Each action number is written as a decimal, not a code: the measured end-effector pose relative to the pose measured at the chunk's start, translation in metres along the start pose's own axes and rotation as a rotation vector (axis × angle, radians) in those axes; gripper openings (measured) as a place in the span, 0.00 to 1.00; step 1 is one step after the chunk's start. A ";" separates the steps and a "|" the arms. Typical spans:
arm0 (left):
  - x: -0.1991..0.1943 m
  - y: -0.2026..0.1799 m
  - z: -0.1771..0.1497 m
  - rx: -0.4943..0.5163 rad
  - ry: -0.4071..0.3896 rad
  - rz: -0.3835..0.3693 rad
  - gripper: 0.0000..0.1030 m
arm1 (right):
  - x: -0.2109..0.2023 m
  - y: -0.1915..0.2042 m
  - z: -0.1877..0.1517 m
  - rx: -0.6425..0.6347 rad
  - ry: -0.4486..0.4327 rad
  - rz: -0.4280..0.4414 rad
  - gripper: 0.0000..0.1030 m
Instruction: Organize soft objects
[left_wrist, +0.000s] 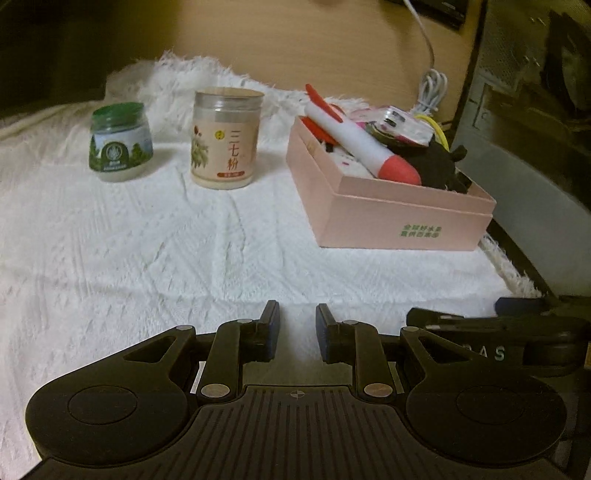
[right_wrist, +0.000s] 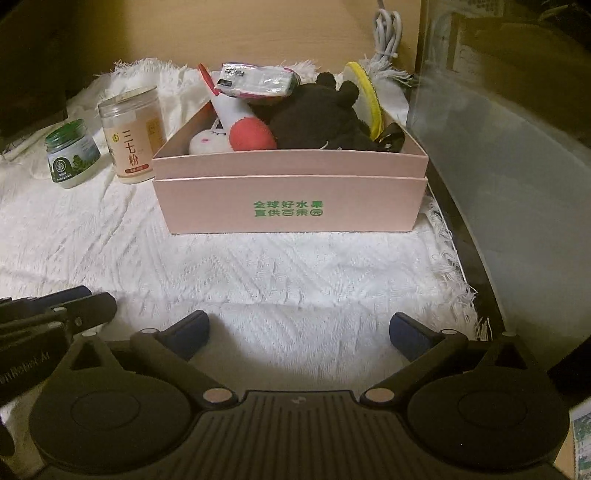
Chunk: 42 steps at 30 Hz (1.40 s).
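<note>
A pink cardboard box (right_wrist: 291, 201) stands on a white textured cloth (right_wrist: 147, 258); it also shows in the left wrist view (left_wrist: 388, 218). Inside lie a white-and-red plush rocket (left_wrist: 354, 144), a black plush toy (right_wrist: 317, 118), a small white plush (right_wrist: 207, 142), a packet of tissues (right_wrist: 258, 83) and a yellow-rimmed item (right_wrist: 365, 96). My left gripper (left_wrist: 297, 325) is empty, jaws a small gap apart, low over the cloth in front of the box. My right gripper (right_wrist: 299, 328) is wide open and empty, in front of the box.
A green-lidded jar (left_wrist: 120, 142) and a taller clear jar with a peach label (left_wrist: 225, 140) stand on the cloth left of the box. A coiled white cable (left_wrist: 430, 90) lies behind the box. A grey computer case (right_wrist: 498, 147) stands at the right.
</note>
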<state>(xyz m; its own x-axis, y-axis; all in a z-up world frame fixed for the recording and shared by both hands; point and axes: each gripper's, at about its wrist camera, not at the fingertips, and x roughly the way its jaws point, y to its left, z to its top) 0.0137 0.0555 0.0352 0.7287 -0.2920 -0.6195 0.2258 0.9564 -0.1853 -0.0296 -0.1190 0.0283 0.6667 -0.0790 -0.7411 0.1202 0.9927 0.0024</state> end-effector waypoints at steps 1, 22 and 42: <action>-0.001 -0.003 -0.002 0.011 -0.005 0.007 0.23 | 0.000 -0.001 0.000 -0.003 -0.003 0.004 1.00; -0.002 -0.020 -0.010 0.086 -0.026 0.083 0.23 | 0.000 -0.002 -0.008 -0.010 -0.088 0.018 1.00; -0.002 -0.019 -0.010 0.078 -0.028 0.079 0.23 | -0.001 -0.002 -0.008 -0.009 -0.088 0.017 1.00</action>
<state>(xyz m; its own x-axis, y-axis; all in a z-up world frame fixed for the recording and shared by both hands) 0.0018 0.0383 0.0328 0.7637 -0.2165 -0.6082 0.2157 0.9735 -0.0757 -0.0363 -0.1198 0.0231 0.7308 -0.0690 -0.6791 0.1019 0.9948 0.0086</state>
